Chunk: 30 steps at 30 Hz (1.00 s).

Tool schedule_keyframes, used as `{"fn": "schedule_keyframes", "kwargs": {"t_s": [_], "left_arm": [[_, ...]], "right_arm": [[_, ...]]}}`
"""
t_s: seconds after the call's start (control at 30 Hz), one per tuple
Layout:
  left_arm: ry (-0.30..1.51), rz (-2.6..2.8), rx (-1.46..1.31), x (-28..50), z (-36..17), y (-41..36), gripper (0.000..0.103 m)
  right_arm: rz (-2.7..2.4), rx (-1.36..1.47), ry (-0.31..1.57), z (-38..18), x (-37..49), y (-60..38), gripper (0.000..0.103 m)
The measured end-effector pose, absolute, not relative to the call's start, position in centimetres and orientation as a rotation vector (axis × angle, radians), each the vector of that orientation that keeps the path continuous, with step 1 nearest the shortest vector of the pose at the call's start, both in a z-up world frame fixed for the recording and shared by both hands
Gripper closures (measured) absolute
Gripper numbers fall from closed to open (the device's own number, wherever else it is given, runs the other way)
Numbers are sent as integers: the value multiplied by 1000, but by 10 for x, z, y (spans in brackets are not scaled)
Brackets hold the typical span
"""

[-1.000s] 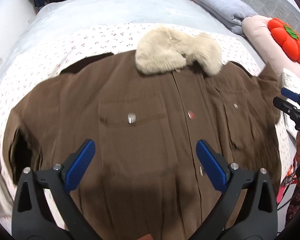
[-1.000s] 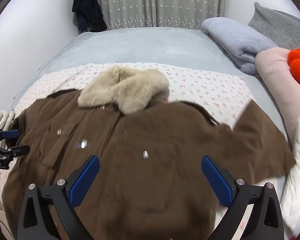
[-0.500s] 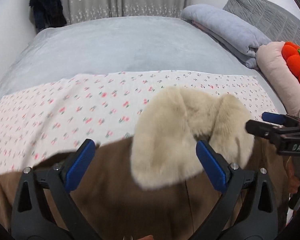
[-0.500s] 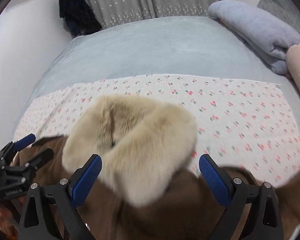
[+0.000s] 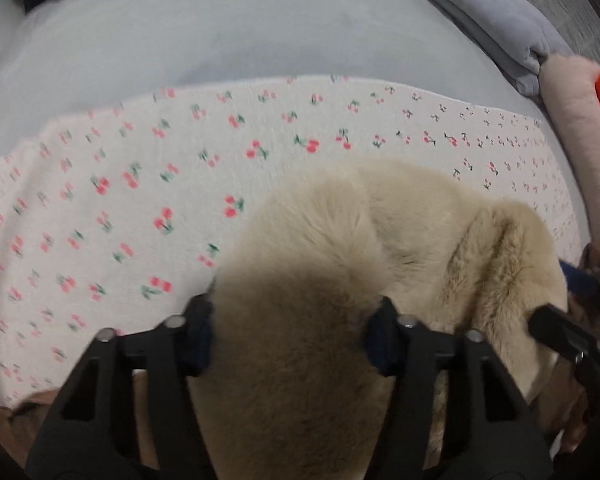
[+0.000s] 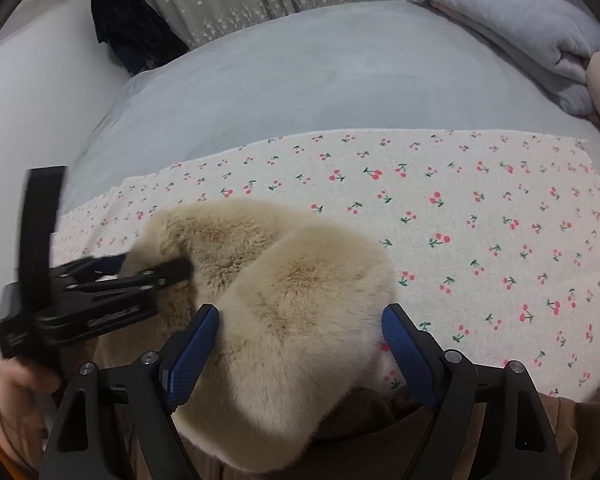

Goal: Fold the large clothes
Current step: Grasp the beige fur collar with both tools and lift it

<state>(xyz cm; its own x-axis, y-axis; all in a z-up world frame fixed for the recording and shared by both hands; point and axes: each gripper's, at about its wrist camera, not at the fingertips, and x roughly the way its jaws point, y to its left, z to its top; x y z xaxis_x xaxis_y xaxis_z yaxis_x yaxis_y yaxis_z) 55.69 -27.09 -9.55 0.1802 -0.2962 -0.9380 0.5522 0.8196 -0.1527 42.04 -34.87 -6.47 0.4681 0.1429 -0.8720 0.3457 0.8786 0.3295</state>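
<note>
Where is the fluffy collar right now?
The fluffy collar lies low in the middle of both wrist views, atop the brown coat, on the cherry-print sheet, between both grippers' jaws.

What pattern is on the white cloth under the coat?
Small red cherries with green leaves, scattered across the white cloth; clearest in the right wrist view.

Brown coat (image 6: 380,440), cream fur collar (image 6: 284,300), flat on cherry-print sheet (image 6: 480,208).
</note>
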Motion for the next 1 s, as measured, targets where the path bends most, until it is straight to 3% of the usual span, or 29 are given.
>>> {"fn": "schedule_keyframes", "kwargs": {"t_s": [0.07,0.17,0.23,0.27,0.3,0.43,0.53,0.6,0.77,0.83,0.9,1.0], "left_arm": [[1260,-598,202,556,-95,-268,67],[1174,-581,133,548,-75,-258,76],[1107,-567,71,543,-59,-246,78],[1067,-554,35,541,-49,-237,78],[1022,-541,2,539,-41,-228,79],[850,-457,-63,531,-25,-201,79],[885,-426,-74,544,-50,-202,78],[946,-388,-35,554,-80,-203,75],[957,-419,-66,557,-102,-202,47],[966,-444,-73,553,-94,-197,34],[950,-474,-46,544,-83,-190,26],[877,-477,44,519,-60,-179,18]], "right_arm": [[-101,538,1098,-66,426,-348,18],[-128,528,1127,-71,436,-344,19],[-156,520,1134,-73,438,-343,38],[-177,504,1128,-72,439,-342,67],[-180,493,1110,-71,440,-341,86],[-201,336,991,-56,457,-318,92],[-245,232,951,-62,482,-303,94],[-320,153,960,-79,495,-301,102],[-253,241,954,-102,487,-320,100],[-222,262,953,-92,473,-331,89],[-247,217,940,-75,451,-343,56],[-319,107,909,-49,411,-359,28]]}}
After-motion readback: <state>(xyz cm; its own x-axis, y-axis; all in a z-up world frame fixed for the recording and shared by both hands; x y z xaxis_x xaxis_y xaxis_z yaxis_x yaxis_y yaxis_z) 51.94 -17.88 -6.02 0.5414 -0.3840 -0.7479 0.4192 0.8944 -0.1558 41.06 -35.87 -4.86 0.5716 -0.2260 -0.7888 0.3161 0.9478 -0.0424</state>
